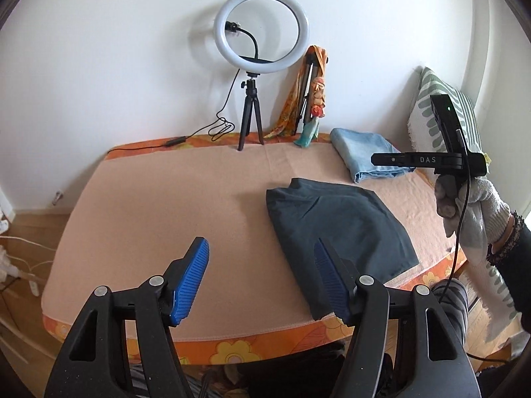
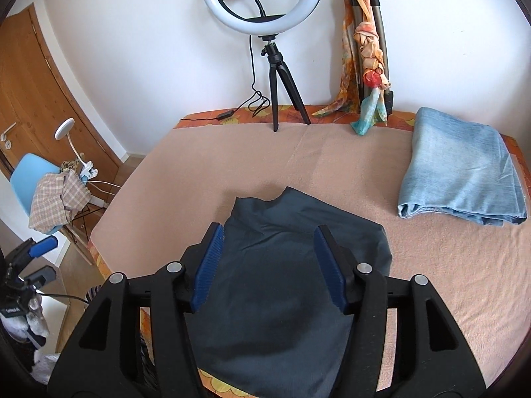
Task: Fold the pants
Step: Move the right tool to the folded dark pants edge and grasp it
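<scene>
The dark grey-blue pants (image 2: 292,265) lie folded into a compact, roughly rectangular bundle on the peach blanket, at lower centre of the right wrist view and right of centre in the left wrist view (image 1: 338,232). Soft creases cross the top layer; the near end overhangs the blanket's front edge.

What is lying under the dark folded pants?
The dark pants lie on a peach blanket over a flowered orange cover. Whatever is beneath those covers is hidden.

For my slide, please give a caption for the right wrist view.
Open right tool above folded dark pants, folded jeans beside.
</scene>
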